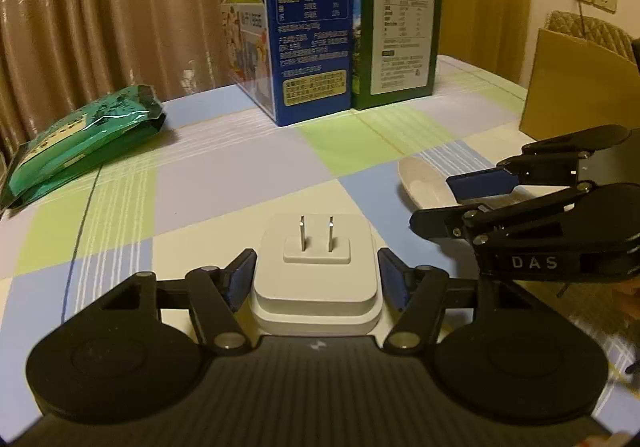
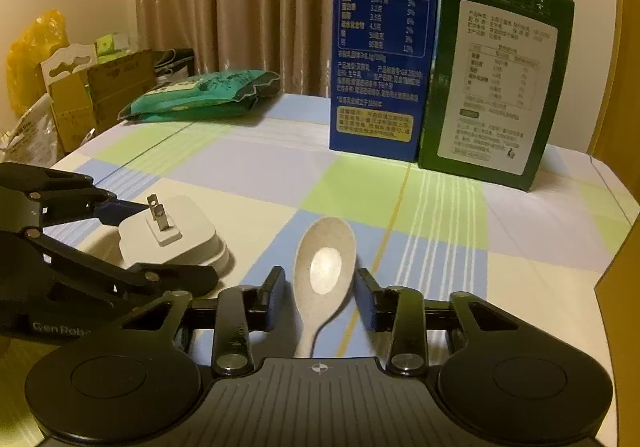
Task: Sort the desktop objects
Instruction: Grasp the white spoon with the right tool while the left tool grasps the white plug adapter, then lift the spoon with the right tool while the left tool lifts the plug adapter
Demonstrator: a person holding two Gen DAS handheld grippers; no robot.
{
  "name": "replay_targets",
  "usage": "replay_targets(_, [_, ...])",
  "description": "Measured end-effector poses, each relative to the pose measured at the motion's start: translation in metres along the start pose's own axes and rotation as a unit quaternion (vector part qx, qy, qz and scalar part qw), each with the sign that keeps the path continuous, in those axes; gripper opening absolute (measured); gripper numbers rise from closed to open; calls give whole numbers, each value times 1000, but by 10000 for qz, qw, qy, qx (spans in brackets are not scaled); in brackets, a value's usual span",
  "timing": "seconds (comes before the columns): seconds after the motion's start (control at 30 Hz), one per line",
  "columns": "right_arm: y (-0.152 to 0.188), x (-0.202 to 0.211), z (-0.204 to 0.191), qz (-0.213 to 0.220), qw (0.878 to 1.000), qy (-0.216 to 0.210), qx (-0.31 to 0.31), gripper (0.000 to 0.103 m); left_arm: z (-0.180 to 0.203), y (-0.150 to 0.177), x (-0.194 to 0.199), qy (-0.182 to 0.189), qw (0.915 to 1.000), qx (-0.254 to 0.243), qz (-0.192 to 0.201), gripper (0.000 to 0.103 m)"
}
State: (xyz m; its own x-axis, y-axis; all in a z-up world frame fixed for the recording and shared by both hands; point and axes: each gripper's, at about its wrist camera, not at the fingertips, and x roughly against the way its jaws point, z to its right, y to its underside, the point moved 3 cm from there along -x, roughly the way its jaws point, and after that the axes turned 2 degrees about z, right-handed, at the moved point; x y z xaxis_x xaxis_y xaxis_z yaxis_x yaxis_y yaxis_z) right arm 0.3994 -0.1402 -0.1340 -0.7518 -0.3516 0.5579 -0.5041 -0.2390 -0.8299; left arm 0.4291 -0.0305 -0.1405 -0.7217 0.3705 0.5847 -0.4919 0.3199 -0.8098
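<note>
On the checked tablecloth (image 1: 240, 167), near you, your left gripper (image 1: 316, 279) brackets the white square plug adapter (image 1: 316, 267), pads at its sides, not visibly clenched. Your right gripper (image 2: 320, 295) straddles the pale speckled plastic spoon (image 2: 324, 267), gaps showing. You're mid-grasp: next, squeeze both firmly before lifting.

Left gripper (image 1: 316, 279) angled down, jaws half open, right gripper (image 2: 320, 297) likewise
</note>
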Motion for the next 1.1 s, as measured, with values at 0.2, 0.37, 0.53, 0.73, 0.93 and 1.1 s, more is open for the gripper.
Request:
replay_targets(0.2, [-1,-1,-1,-45,10000,26,-17,28,3,3,7,-308,9992,178,-164,61])
replay_targets(0.37, [3,8,2,-173,9998,122,-47,27,10,10,20,-473,9976,370,-341,61])
replay_targets(0.53, [10,27,5,-378,9992,97,-130,27,25,19,39,-504,9967,381,-504,60])
replay_targets(0.73, [18,61,14,-574,9969,39,-528,27,46,33,63,-532,9955,238,-743,60])
replay_targets(0.93, [18,103,16,-629,9941,-72,-879,27,60,42,98,-568,9939,325,-890,60])
replay_targets(1.1, [17,136,5,-700,9937,-227,-844,27,66,37,134,-641,9940,488,-739,60])
